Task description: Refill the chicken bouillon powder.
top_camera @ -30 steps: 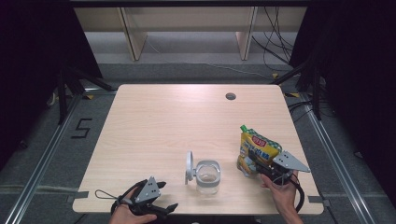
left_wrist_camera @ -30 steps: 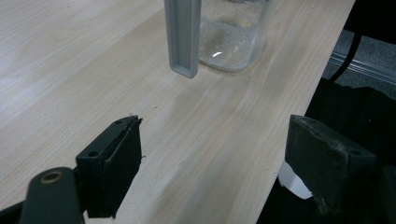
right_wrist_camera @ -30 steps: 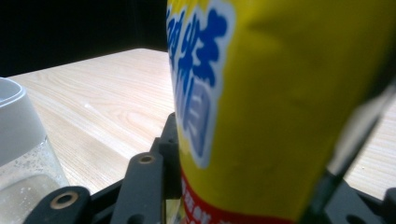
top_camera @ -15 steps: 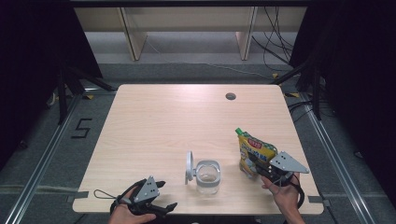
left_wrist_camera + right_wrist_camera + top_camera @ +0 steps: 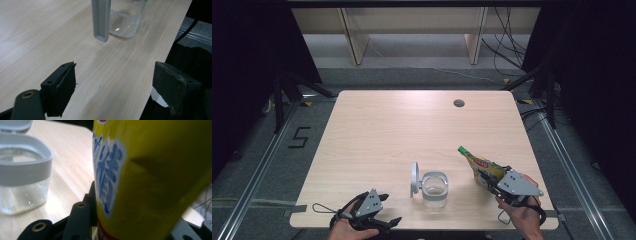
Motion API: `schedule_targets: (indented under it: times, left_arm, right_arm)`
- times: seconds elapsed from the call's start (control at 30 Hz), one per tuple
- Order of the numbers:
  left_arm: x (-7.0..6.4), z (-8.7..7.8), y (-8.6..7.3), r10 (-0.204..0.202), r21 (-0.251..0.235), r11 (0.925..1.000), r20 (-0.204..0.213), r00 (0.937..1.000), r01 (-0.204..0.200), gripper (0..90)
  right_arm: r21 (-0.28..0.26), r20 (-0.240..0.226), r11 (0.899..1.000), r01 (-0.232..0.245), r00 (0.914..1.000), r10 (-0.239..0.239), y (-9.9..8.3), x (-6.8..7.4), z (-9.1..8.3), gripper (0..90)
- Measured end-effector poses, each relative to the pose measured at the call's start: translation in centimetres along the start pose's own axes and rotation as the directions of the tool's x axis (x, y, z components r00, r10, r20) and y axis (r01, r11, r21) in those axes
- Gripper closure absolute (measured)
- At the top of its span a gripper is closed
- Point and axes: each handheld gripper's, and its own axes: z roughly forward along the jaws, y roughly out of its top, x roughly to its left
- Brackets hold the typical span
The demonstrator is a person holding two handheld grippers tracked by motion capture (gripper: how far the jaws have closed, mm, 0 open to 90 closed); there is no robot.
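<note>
A clear glass jar (image 5: 434,189) with a grey rim stands near the table's front edge, its grey hinged lid (image 5: 414,178) flipped open to the left. The jar (image 5: 126,18) holds a thin layer of pale grains. My right gripper (image 5: 488,181) is shut on a yellow pouch (image 5: 482,169) with a green cap (image 5: 460,149), tilted with the cap pointing up and left toward the jar. The pouch (image 5: 150,177) shows close up beside the jar (image 5: 23,172). At the front left edge my left gripper (image 5: 384,214) is open with nothing between its fingers (image 5: 60,87).
The light wooden table (image 5: 412,130) has a round cable hole (image 5: 458,103) at the back right. Wooden shelf legs (image 5: 354,40) stand on the floor behind. Metal floor rails (image 5: 257,165) run along both sides.
The right gripper has tipped the yellow pouch over to the left, bringing its green cap lower and closer to the jar. The left gripper has stayed where it was.
</note>
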Motion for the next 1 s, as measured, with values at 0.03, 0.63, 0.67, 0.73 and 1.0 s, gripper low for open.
schedule_targets:
  times: [0.03, 0.63, 0.67, 0.73, 1.0]
  left_arm:
    - [0.0, 0.0, 0.0, 0.000, 0.002, 1.0000, -0.001, 1.0000, 0.000, 18.2]
    - [0.2, 0.2, -0.2, 0.012, -0.006, 0.9999, 0.003, 0.9999, -0.012, 18.2]
    - [0.2, 0.2, -0.2, -0.005, -0.002, 1.0000, 0.000, 1.0000, 0.005, 18.3]
    - [0.2, 0.2, -0.2, 0.006, 0.013, 0.9999, -0.006, 1.0000, -0.006, 18.2]
    - [0.1, 0.2, -0.2, -0.001, 0.009, 1.0000, -0.001, 1.0000, 0.001, 18.3]
  right_arm:
    - [0.012, -0.005, 0.999, 0.045, 0.9990, -0.045, 0.3, 0.3, -0.1, 65.2]
    - [0.112, -0.084, 0.904, 0.412, 0.9107, -0.404, 3.1, 3.0, -1.9, 66.6]
    - [0.122, -0.097, 0.890, 0.440, 0.8976, -0.430, 3.2, 3.3, -2.0, 66.6]
    - [0.132, -0.095, 0.884, 0.448, 0.8938, -0.438, 3.3, 3.5, -2.1, 66.6]
    - [0.183, -0.075, 0.822, 0.539, 0.8413, -0.535, 3.4, 4.4, -1.8, 66.7]
